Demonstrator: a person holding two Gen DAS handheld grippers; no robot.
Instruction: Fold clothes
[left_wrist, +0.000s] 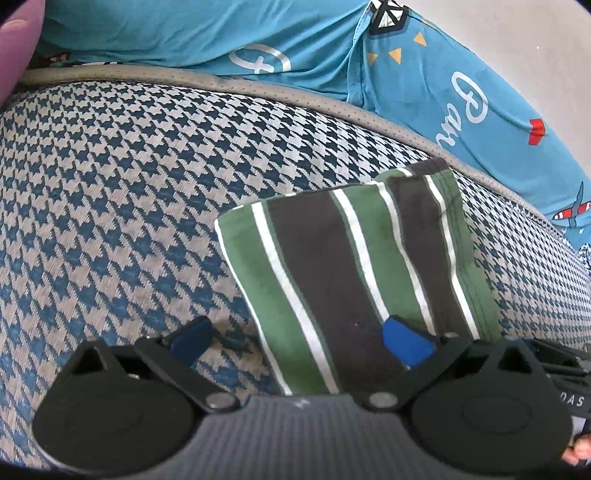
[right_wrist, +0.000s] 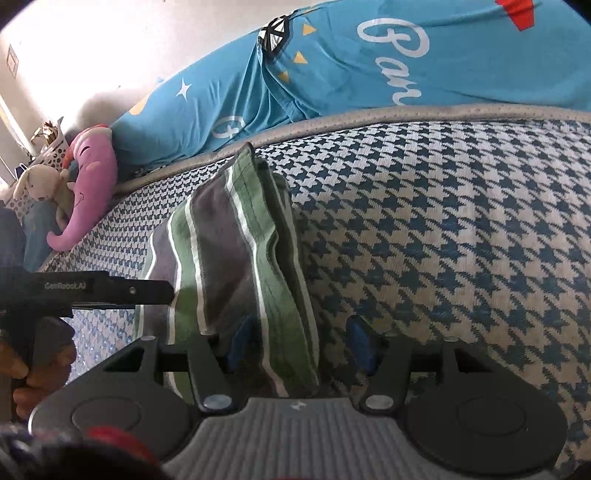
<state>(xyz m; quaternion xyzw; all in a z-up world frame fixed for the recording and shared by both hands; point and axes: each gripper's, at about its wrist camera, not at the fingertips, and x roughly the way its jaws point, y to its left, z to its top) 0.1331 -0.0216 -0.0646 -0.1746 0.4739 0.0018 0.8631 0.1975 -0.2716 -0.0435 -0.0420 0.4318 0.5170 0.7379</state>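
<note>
A folded garment (left_wrist: 332, 266) with green, dark grey and white stripes lies on the houndstooth mattress (left_wrist: 129, 177). My left gripper (left_wrist: 299, 341) is open wide at the garment's near left corner. Its right pad (left_wrist: 406, 343) sits over the cloth and its left pad (left_wrist: 192, 338) over the mattress. In the right wrist view the garment (right_wrist: 229, 251) runs away from me with its right edge bulging up. My right gripper (right_wrist: 301, 345) is open, with that edge between its pads. The left gripper's black body (right_wrist: 110, 288) reaches the garment's left side.
Blue bedding (left_wrist: 424, 85) with white lettering is piled along the mattress's grey far border (right_wrist: 406, 112). A pink plush toy (right_wrist: 88, 192) and a pale rabbit toy (right_wrist: 37, 181) lie at the far left. A hand (right_wrist: 22, 376) holds the left gripper.
</note>
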